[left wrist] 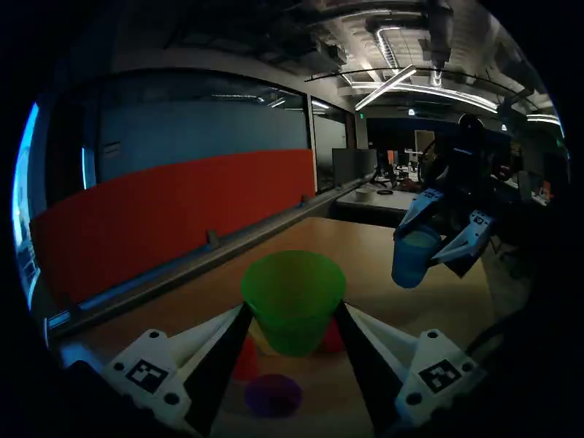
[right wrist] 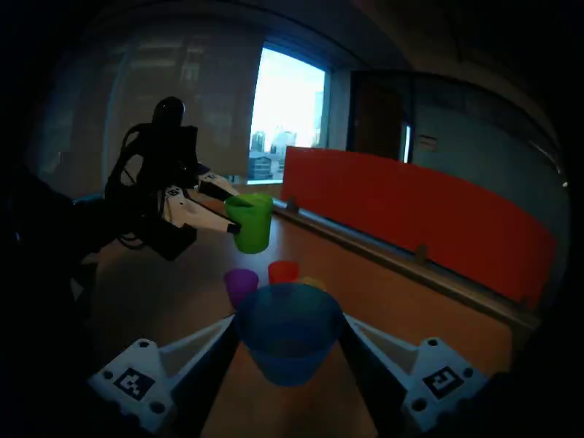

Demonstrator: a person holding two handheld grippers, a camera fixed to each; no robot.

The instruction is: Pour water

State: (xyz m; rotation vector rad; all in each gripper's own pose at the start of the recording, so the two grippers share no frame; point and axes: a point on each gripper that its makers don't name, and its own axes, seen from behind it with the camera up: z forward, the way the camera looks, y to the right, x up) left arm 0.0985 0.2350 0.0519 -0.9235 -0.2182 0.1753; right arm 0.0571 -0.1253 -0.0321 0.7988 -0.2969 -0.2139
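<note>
Jaws of your left gripper [left wrist: 293, 315] clench the translucent green plastic cup [left wrist: 293, 288], upright above the wooden table [left wrist: 350, 248]; far right, your right gripper [left wrist: 421, 247] carries the translucent blue plastic cup [left wrist: 410, 268]; in the right gripper view its jaws grasp that cup, near, level; cups well apart, so pouring likely hasn't begun.

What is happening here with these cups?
A person holds two grippers above a wooden table. The left gripper has a green cup in its jaws, and the right gripper has a blue cup. Both cups are lifted and apart; no pouring yet. A purple cup and a red cup stand on the table.
</note>
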